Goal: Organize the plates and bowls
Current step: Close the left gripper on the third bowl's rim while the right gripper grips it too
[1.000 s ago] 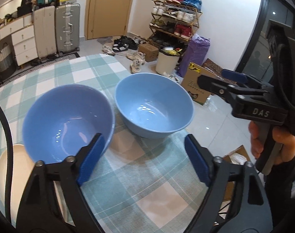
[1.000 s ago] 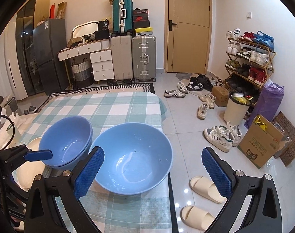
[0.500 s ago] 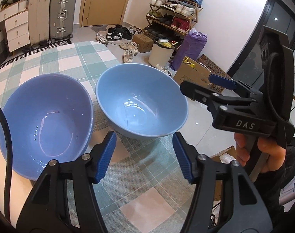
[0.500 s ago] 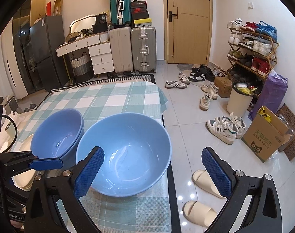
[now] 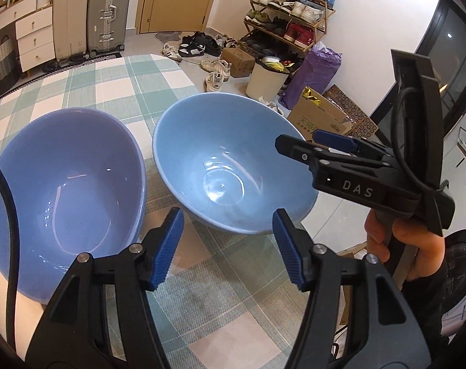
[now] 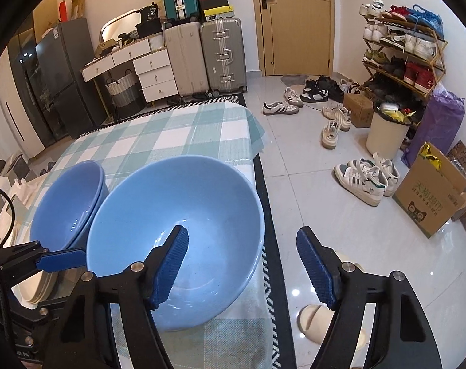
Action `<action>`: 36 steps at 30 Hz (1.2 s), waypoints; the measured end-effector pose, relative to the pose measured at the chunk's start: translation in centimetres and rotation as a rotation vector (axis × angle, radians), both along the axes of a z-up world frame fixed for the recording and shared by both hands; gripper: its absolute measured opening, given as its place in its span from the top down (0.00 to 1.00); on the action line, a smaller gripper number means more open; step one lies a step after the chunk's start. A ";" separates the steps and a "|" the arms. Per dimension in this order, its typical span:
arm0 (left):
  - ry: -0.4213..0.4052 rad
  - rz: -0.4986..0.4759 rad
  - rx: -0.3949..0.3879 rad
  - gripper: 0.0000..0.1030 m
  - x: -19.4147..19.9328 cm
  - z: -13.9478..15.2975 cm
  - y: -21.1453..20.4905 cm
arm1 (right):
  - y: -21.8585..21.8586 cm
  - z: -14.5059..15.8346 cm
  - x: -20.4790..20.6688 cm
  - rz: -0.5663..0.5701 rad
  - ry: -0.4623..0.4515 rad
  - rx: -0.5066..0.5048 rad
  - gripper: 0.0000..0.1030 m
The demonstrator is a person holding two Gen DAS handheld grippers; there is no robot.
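1. My left gripper [image 5: 228, 243] hangs over the checked tablecloth [image 5: 220, 301], jaws apart and holding nothing, just short of the near rim of the light blue bowl [image 5: 229, 166].
2. My right gripper [image 6: 242, 261] is parted too; its left finger [image 6: 170, 266] sits over that bowl's inside, its right finger beyond the rim, over the floor. Whether either touches the rim I cannot tell.
3. The light blue bowl stands upright, mouth up, at the table's right edge; being round, it has no long axis.
4. Beside it to the left, the darker blue bowls [image 6: 68, 204] sit nested and upright, tilted slightly.
5. Cream plates [image 6: 37, 286] lie stacked at the near left, mostly hidden behind the left gripper.
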State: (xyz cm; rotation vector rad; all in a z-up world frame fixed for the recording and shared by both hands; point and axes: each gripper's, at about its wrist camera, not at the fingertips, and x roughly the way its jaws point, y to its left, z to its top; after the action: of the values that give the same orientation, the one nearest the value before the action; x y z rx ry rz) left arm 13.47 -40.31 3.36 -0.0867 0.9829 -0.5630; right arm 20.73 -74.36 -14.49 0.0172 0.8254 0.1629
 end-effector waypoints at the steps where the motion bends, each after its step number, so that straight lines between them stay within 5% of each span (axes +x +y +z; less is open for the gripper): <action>1: 0.003 0.003 -0.002 0.44 0.3 -0.2 0.1 | 0.0 -0.2 0.2 0.000 0.004 0.001 0.29; 18: -0.017 0.016 0.031 0.48 2.2 -1.3 -0.4 | 0.3 -1.3 1.5 0.005 0.014 -0.019 0.72; 36: -0.058 0.007 0.057 0.54 1.9 -1.6 -0.4 | 0.6 -1.3 -0.2 0.015 -0.011 -0.060 0.73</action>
State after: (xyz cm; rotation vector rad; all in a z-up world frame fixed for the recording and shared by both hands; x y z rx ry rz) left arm 15.40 -40.71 1.72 -0.0231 0.9410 -0.5281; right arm 20.53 -73.77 -15.74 -0.0458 0.8192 0.1520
